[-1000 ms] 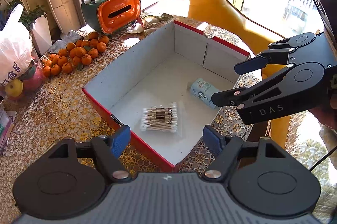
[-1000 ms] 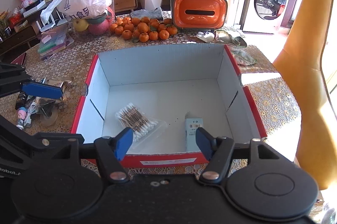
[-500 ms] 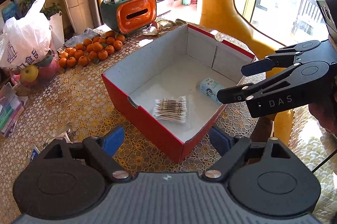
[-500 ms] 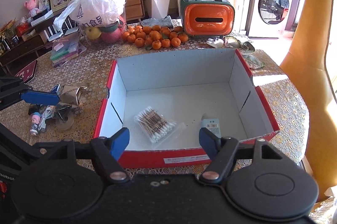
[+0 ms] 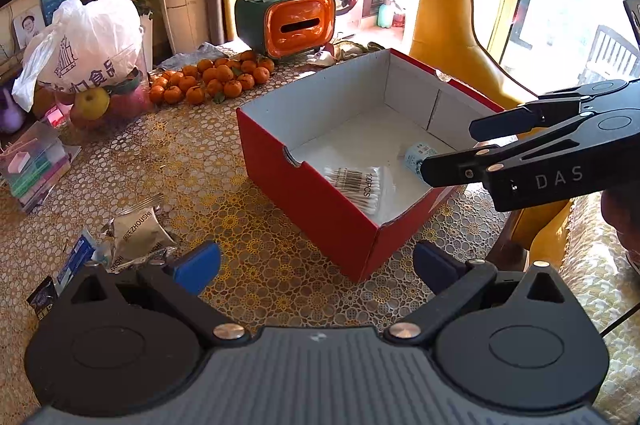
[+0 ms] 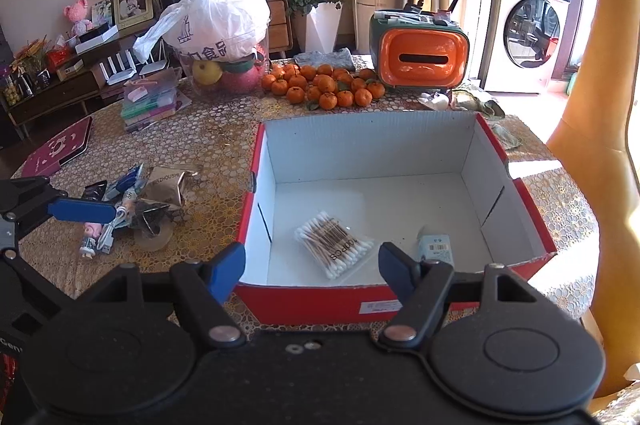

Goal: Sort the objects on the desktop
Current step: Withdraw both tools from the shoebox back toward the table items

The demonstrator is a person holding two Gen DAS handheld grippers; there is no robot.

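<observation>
Sitting at the near side of the table (image 6: 224,141), the red cardboard box (image 6: 320,301) serves as the collecting bin, and two things already lie on its white floor: a packet of cotton swabs (image 6: 334,249) toward the near-left corner and a small pale blue carton (image 6: 434,247) just beside the near wall, apart from each other. What is left to sort is heaped on the lace cloth to the box's left: a silver foil sachet (image 5: 138,231), a roll of clear tape (image 6: 154,235), a pink figurine (image 6: 90,237) with a white cable, and blue wrappers, all touching or overlapping. The left gripper (image 5: 316,261) carries nothing and its jaws are spreading to full width, probably to straddle something in that heap. The right gripper (image 6: 312,261) hangs over the box's near wall, jaws parted and empty. Mandarins (image 6: 324,85), a white plastic bag (image 6: 216,21) over fruit and an orange tissue holder (image 6: 420,55) line the far edge, seemingly not for sorting.
</observation>
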